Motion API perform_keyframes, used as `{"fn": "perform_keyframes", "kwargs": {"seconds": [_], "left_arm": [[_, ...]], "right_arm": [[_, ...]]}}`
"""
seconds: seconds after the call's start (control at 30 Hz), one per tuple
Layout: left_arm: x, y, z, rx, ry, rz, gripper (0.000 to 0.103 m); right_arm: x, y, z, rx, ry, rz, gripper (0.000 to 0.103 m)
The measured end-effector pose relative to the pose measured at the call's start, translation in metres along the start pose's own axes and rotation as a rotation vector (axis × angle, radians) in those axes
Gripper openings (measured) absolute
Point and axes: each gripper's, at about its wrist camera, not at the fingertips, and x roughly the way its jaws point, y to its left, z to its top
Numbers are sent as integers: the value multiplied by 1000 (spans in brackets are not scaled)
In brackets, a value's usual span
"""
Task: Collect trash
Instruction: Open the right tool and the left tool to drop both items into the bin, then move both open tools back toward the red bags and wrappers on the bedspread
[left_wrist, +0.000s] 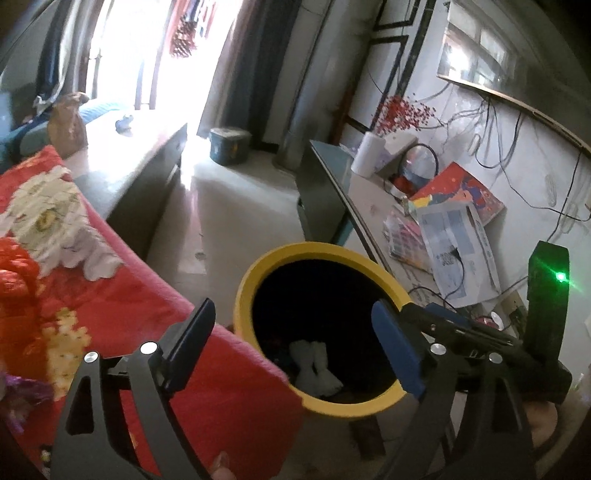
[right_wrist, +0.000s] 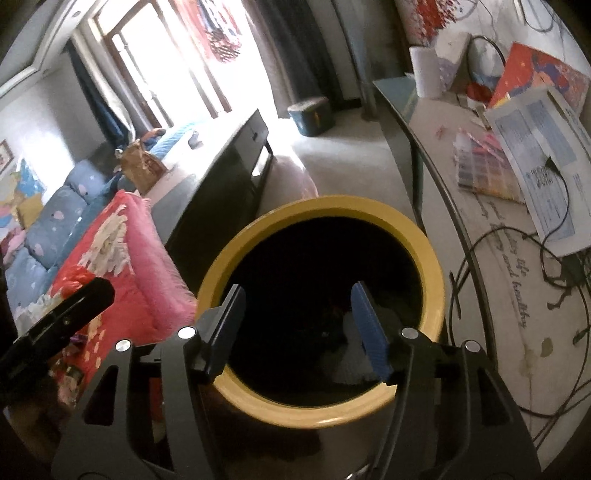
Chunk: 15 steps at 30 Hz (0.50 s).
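A yellow-rimmed bin (left_wrist: 280, 254) with a dark inside stands on the floor between a bed and a desk. White crumpled trash (left_wrist: 314, 363) lies at its bottom. My left gripper (left_wrist: 295, 332) hangs over the bin's mouth, open wide, nothing between its fingers. In the right wrist view the same bin (right_wrist: 432, 295) fills the middle, with a pale piece of trash (right_wrist: 349, 354) dimly seen inside. My right gripper (right_wrist: 297, 321) is over the opening, open, and holds nothing. The right gripper's body (left_wrist: 480, 332) shows at the right of the left wrist view.
A red flowered quilt (left_wrist: 74, 277) lies on the bed to the left, right against the bin. A desk (right_wrist: 491, 258) with papers, cables and a paper roll (right_wrist: 426, 72) runs along the right. A dark cabinet (right_wrist: 229, 184) and a teal box (right_wrist: 314, 114) stand farther back.
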Motion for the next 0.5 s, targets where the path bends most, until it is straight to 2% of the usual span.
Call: {"fn": "perform_keyframes", "kwargs": {"seconds": [0.2, 0.5], "left_arm": [[-30, 10, 1, -4, -73, 57, 93], [-69, 31, -3, -34, -151, 131, 94]], "right_arm": [[-13, 23, 0, -63, -58, 26, 62], [-23, 48, -5, -132, -76, 69, 63]]}}
